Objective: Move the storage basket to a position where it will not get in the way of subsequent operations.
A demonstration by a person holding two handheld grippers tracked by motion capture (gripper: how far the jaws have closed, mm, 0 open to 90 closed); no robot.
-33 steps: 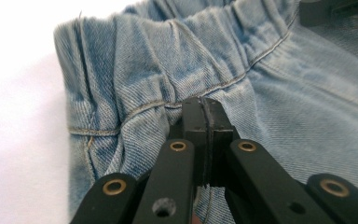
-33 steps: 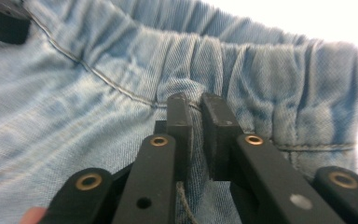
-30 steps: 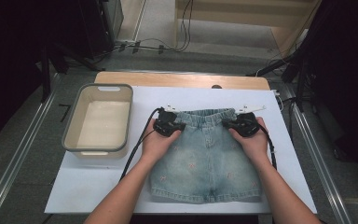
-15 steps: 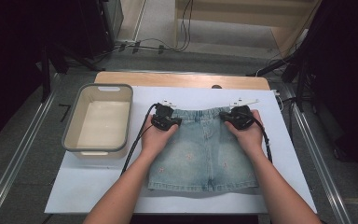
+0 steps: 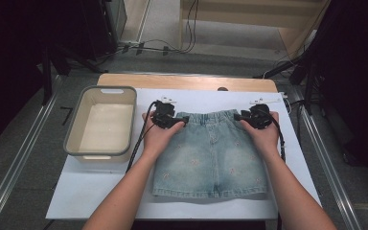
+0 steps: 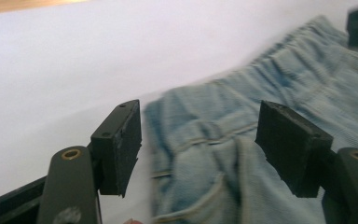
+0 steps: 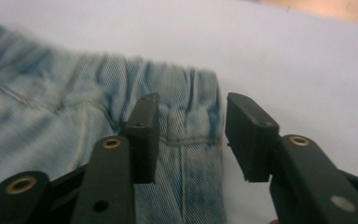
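The denim shorts (image 5: 211, 153) lay flat on the white sheet (image 5: 100, 191) of the bench, waistband away from me. My left hand-held gripper (image 5: 182, 121) was at the left waistband corner and my right hand-held gripper (image 5: 238, 116) at the right corner. Both had just been opening; the jaws stood spread, the cloth between them but not pinched.
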